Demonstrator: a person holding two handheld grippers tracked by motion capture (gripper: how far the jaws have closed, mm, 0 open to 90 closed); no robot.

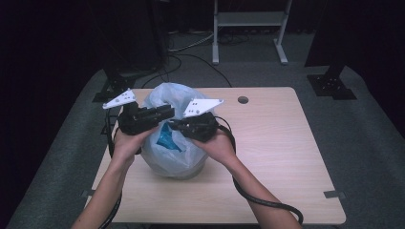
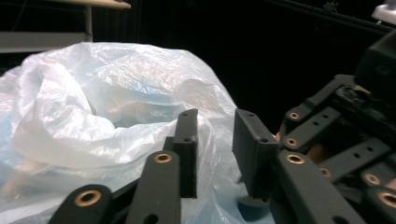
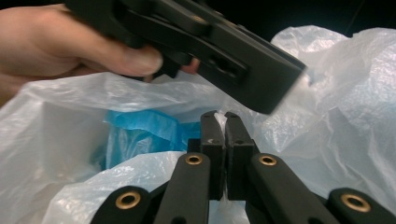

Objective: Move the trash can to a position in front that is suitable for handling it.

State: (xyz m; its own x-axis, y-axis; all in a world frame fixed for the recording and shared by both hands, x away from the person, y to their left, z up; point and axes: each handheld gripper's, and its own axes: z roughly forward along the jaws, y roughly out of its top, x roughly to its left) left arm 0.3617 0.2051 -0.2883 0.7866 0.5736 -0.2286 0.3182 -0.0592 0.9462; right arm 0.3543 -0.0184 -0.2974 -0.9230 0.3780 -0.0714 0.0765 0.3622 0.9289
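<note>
A translucent white plastic bag [image 1: 174,160] [image 2: 93,107] [image 3: 345,93] stands on the wooden table [image 1: 277,143]; something of crumpled blue film [image 1: 168,138] [image 3: 140,130] lies inside it. Both grippers meet over its open mouth. My left gripper [image 1: 169,112] [image 2: 215,135] points right, jaws apart, with bag film behind the gap and nothing pressed between the pads. My right gripper [image 1: 173,125] [image 3: 219,126] points left, jaws closed together on a thin fold of the bag's near rim. The right gripper view has the left gripper [image 3: 243,60] and its hand just above.
A round hole [image 1: 243,100] sits in the tabletop behind the bag. Grey carpet surrounds the table, with a white metal frame [image 1: 248,28], a black stand base [image 1: 334,83] and floor cables [image 1: 191,52] at the back. Bare tabletop lies to the right.
</note>
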